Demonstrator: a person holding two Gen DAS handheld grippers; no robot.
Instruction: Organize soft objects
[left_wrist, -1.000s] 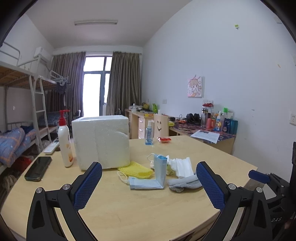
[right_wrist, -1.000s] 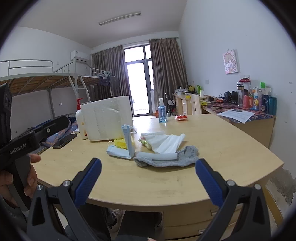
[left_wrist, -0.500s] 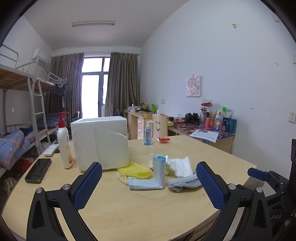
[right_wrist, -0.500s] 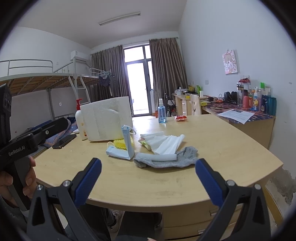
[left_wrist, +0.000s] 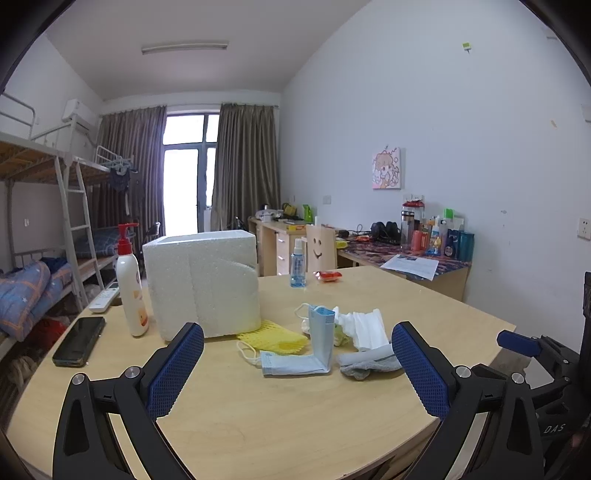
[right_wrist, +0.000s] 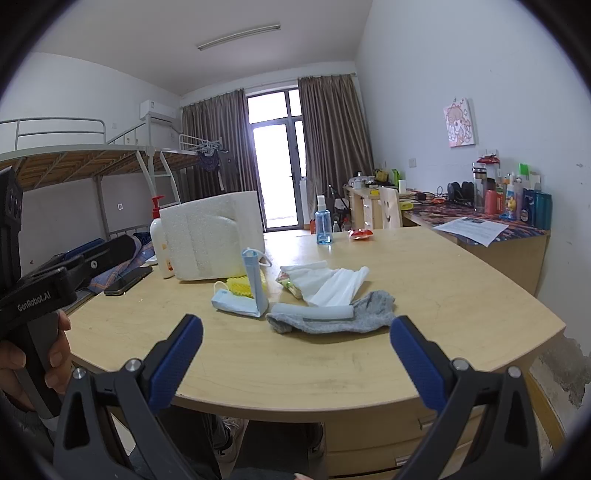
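Spread wide apart and empty, the blue-padded jaws of the left hand-held gripper (left_wrist: 297, 373) are seen at the bottom of the left wrist view, above the near edge of the wooden tabletop (left_wrist: 258, 413). The right hand-held gripper (right_wrist: 295, 362) is likewise held open with nothing between its pads, low in the right wrist view. At the centre of both frames a cluster of soft things is laid on the tabletop: a blue face mask (left_wrist: 299, 360) with one half folded upright, a yellow cloth (left_wrist: 273, 338) just behind it, white tissues (right_wrist: 328, 284) to its right, and a grey sock (right_wrist: 354, 315) nearest the right edge. A white foam box (left_wrist: 203, 282) is placed left of centre, with a pump bottle (left_wrist: 129, 284) and a dark phone (left_wrist: 79, 341) further left.
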